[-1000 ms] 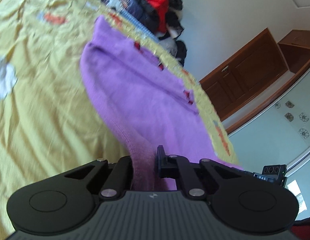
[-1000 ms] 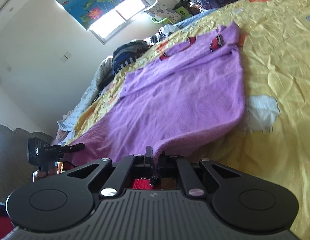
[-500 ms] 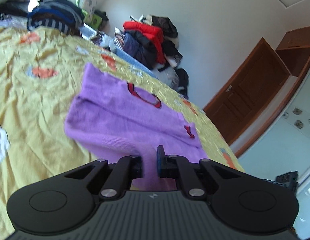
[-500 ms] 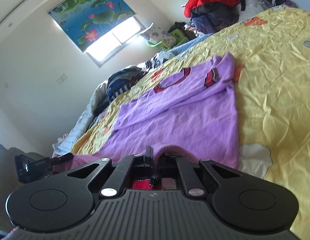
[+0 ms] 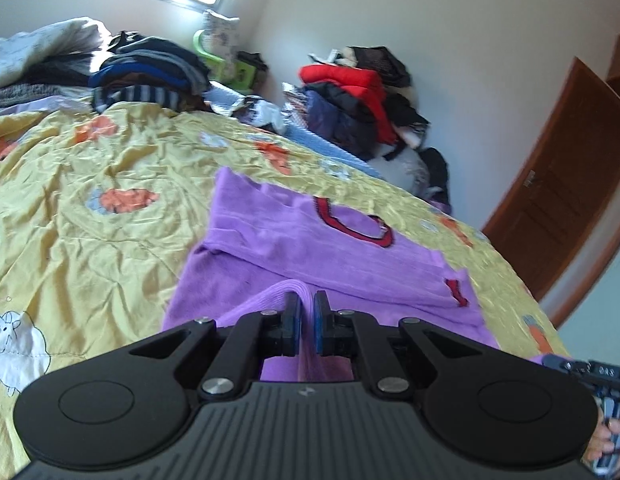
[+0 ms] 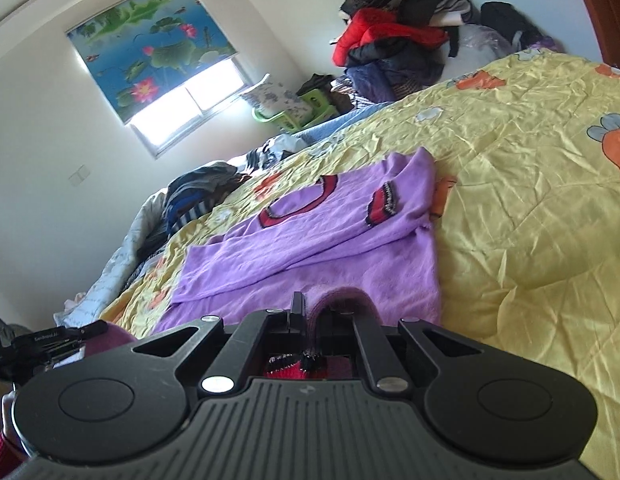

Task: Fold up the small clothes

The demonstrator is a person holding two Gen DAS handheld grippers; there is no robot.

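Sweater: purple sweater point(image 5: 310, 248) flat on yellow bedspread point(image 5: 90, 208), collar end far from grippers, sleeves folded across body.
Hem: near edge lifted off bedspread, doubled toward collar.
Left gripper point(image 5: 306, 322): clenched on hem fold, fabric bunched between pads.
Right gripper point(image 6: 310, 312): clamped on hem's other corner, red-black cuff trim under fingers.

The left gripper point(image 5: 306, 322) is pinching purple fabric between its closed jaws, pointing toward 12 o'clock. The right gripper point(image 6: 310, 320) is doing likewise, its jaws clamped on fabric.
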